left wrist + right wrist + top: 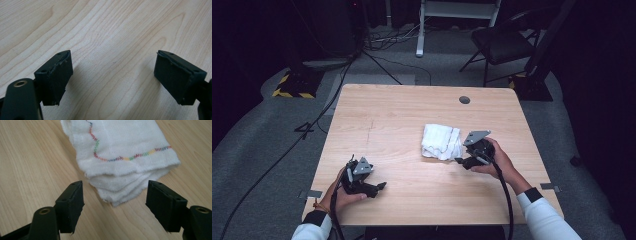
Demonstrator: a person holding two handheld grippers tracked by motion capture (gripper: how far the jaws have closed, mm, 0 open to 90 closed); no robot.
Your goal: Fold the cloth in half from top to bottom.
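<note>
Folded white cloth (pixel 441 142) lying right of centre on the surface (pixel 402 115), seen from above and along each tool. The cloth is already in several layers, a multicoloured zigzag stitch running near its edge; whether a further fold or only a lift is intended cannot be judged. The right tool (pixel 114 195) stands wide open with the cloth's nearest corner just ahead of and between its jaws — nothing gripped, so the grasp appears still to come. The left tool (pixel 113 75) is likewise wide open and empty over bare wood, well apart from the cloth, near the front left of the surface. Surface: pale wood grain with a round cable hole (pixel 464 100) near the far edge. Room: dark, grey carpet — cables (pixel 337 90) trail across the floor, a chair (pixel 502 42) stands beyond the surface.
</note>
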